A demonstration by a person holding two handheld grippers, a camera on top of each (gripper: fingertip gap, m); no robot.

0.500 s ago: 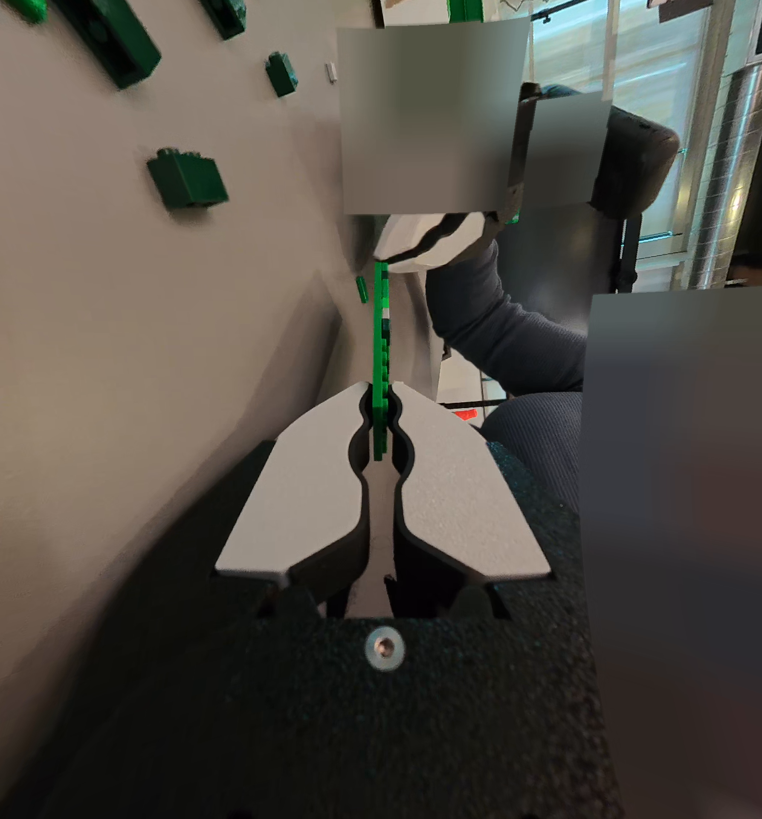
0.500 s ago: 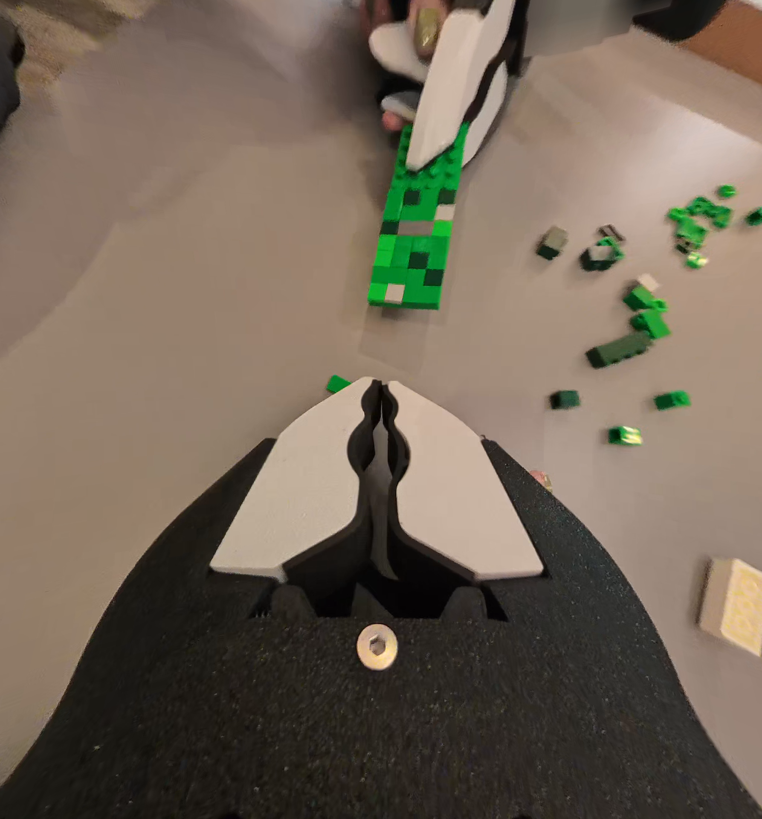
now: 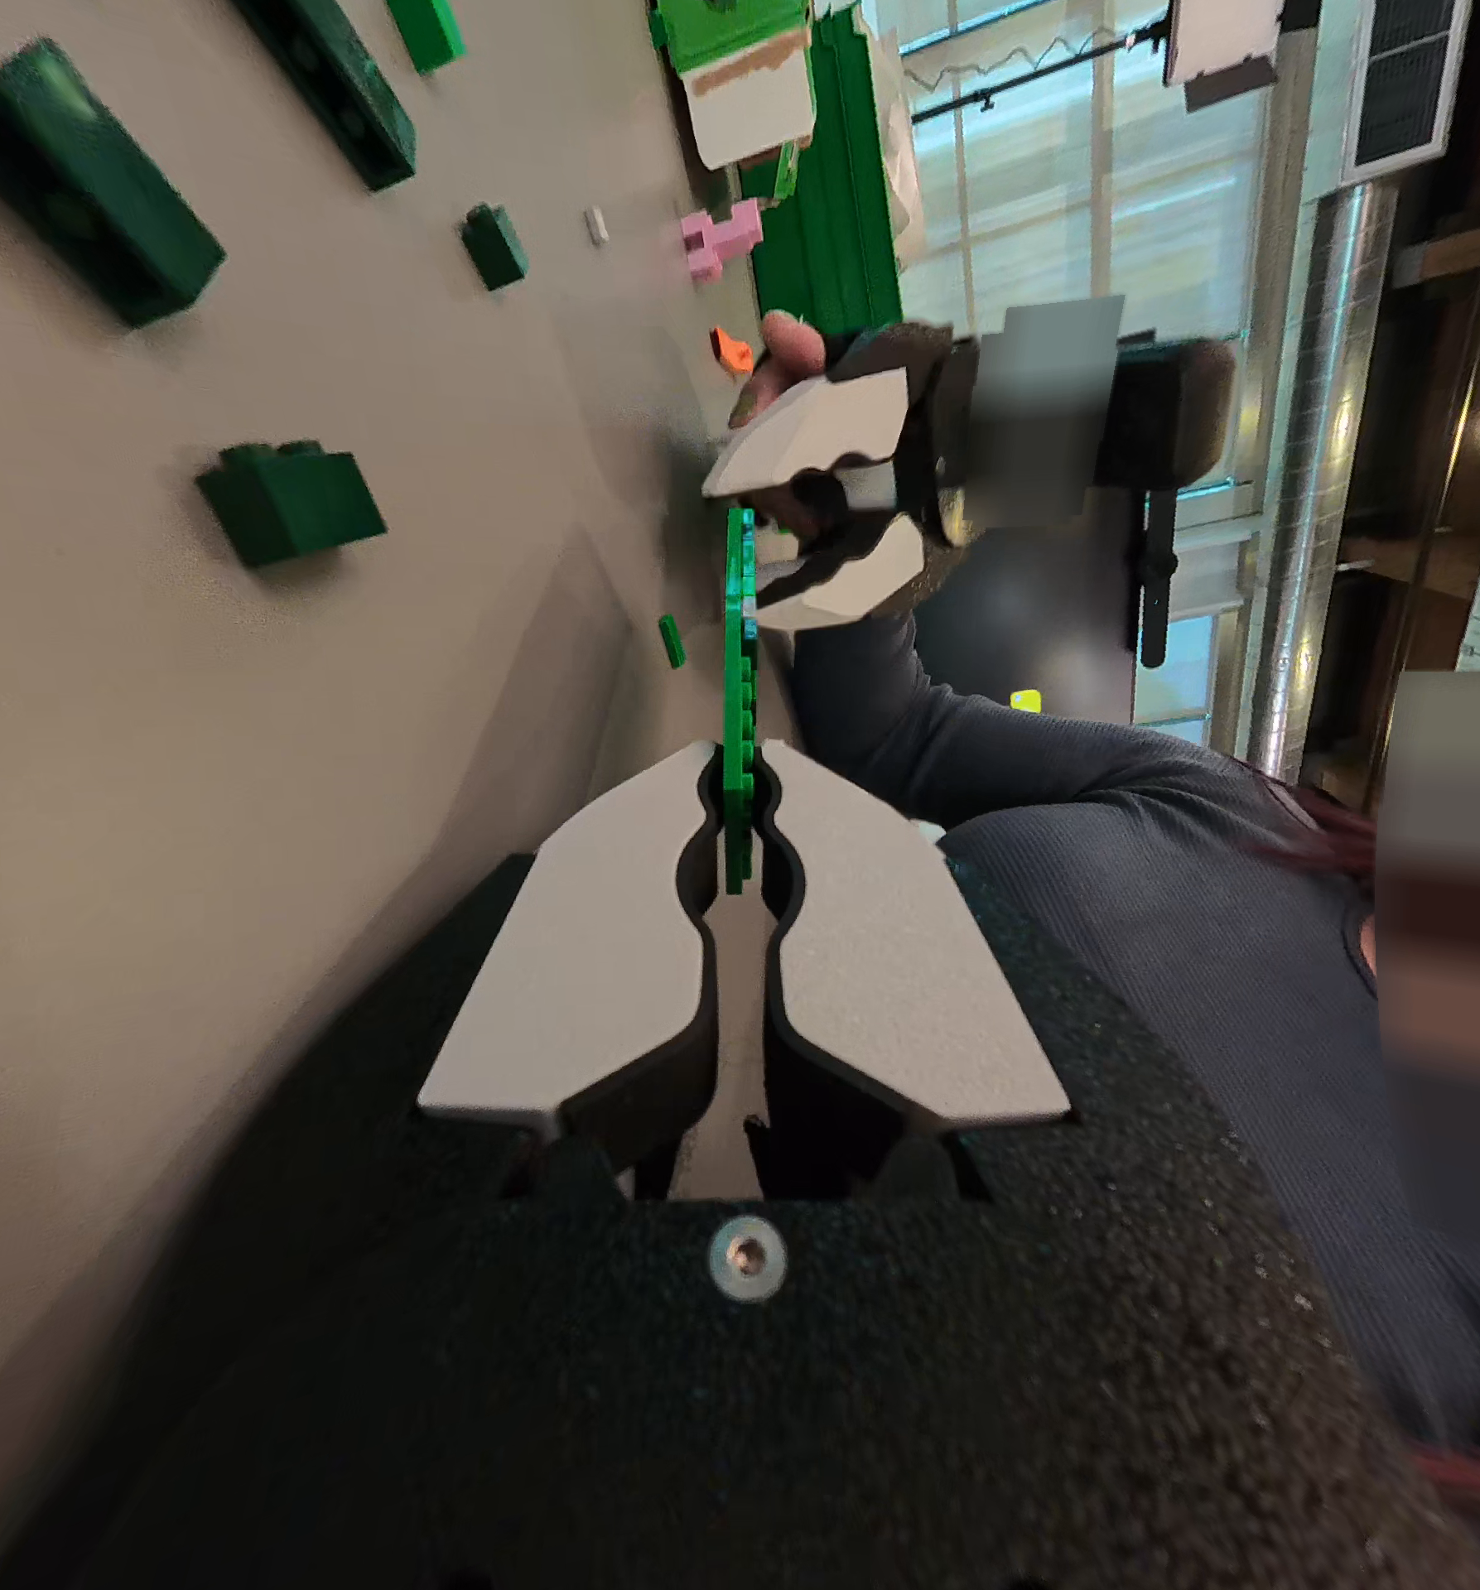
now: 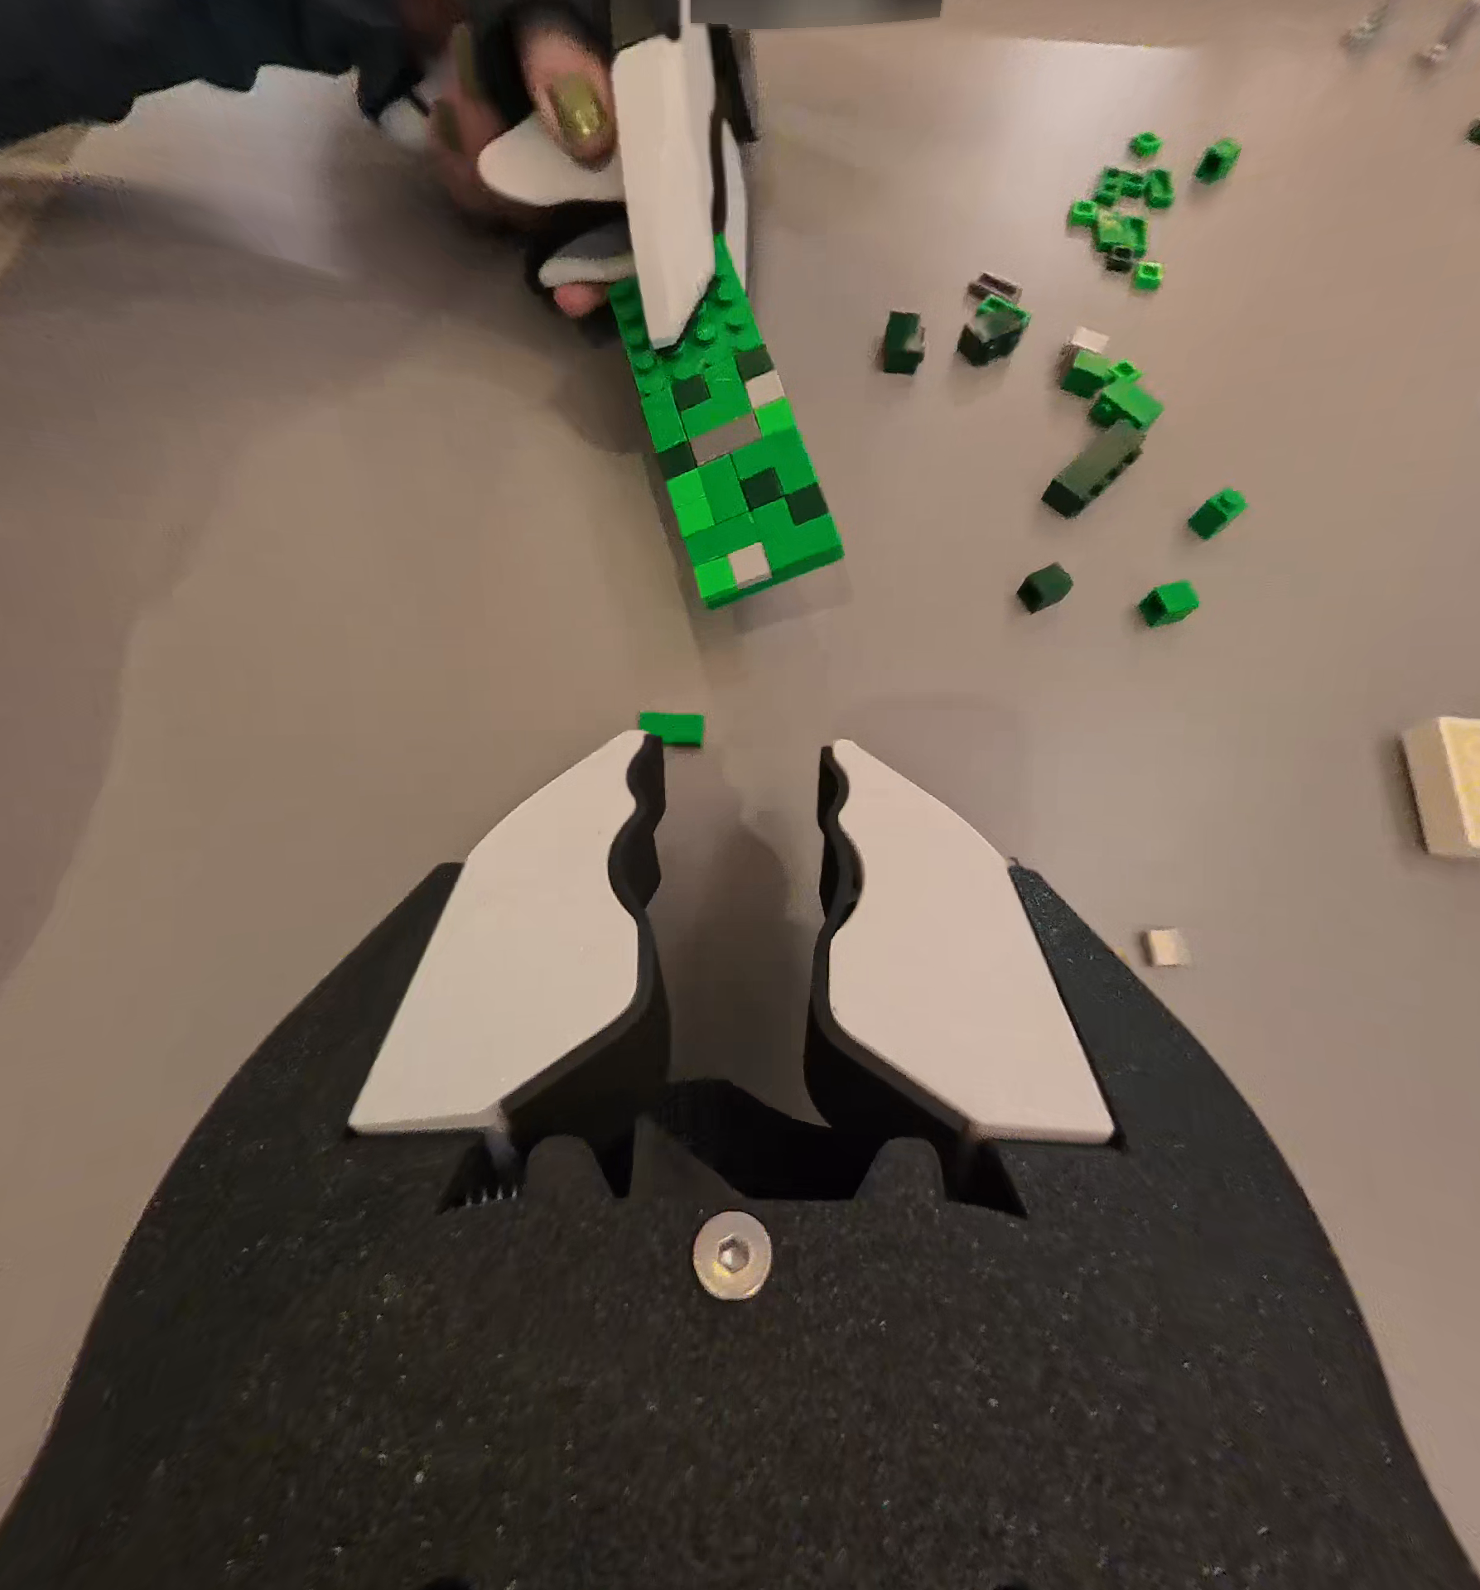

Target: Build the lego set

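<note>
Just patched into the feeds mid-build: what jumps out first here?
The patchwork green plate assembly, mostly tiled in light and dark green squares, is clamped at its far end by the left gripper. The right gripper hangs open over the table, a small flat green tile by its left fingertip, loose green bricks scattered right.

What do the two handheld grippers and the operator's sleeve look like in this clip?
The left gripper and right gripper match: two pale grey fingers with wavy black inner pads, on a black grainy body with a silver hex screw. The operator wears a dark ribbed sleeve.

Two facing wrist views, shared green plate (image 4: 732, 447) between
</note>
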